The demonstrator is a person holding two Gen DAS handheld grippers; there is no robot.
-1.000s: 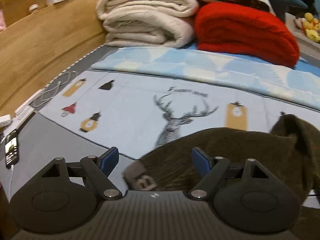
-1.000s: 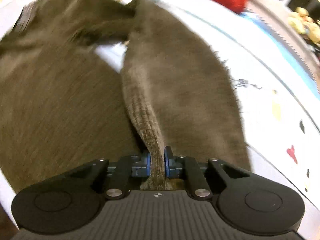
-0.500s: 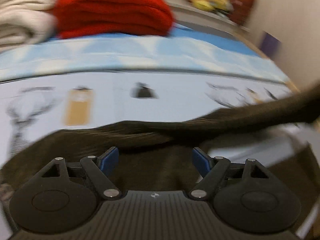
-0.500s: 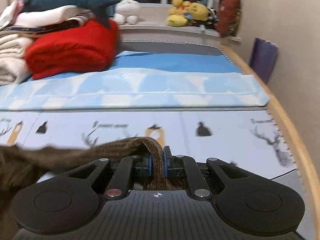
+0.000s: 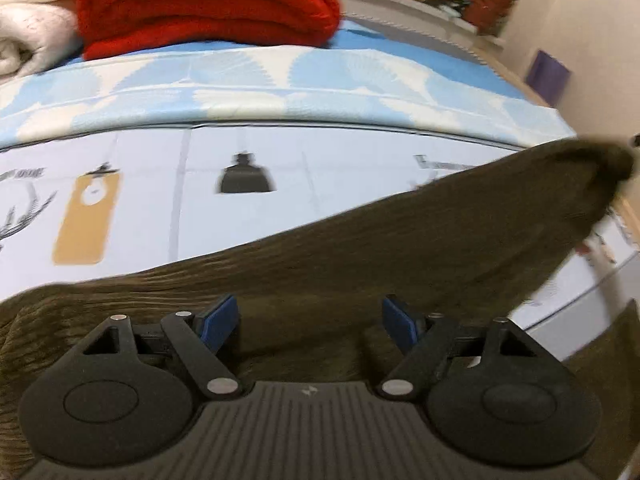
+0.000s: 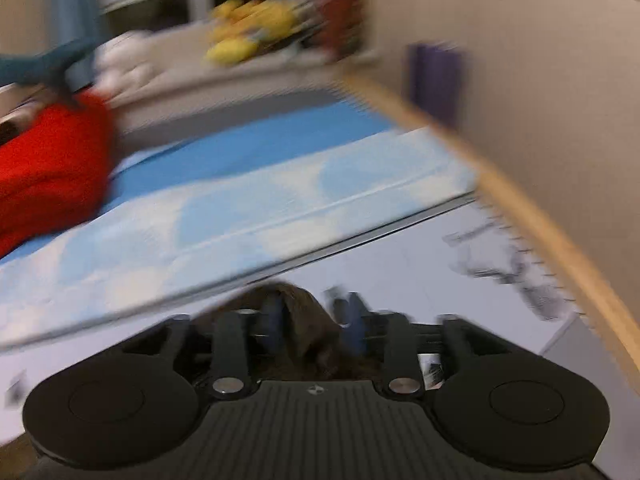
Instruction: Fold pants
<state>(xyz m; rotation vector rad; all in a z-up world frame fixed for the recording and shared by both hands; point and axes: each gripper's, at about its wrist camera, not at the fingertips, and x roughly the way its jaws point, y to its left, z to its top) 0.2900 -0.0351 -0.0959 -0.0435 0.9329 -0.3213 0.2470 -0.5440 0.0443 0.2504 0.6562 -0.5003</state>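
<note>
Brown pants point(image 5: 360, 264) under spread left tool point(image 5: 310, 320) | bunched between right tool point(image 6: 312, 324) pads

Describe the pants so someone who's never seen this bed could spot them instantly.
Start at the bed's pale blue printed sheet. Nearest the camera, under the open left gripper, lies a wide dark olive-brown ribbed knit: the pants, one leg stretching away to the right. The red blanket and cream blanket sit folded at the far end.

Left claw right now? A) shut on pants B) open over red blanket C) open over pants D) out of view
C: the left claw has its blue pads wide apart with nothing between them, and the pants lie spread underneath and ahead.
</note>
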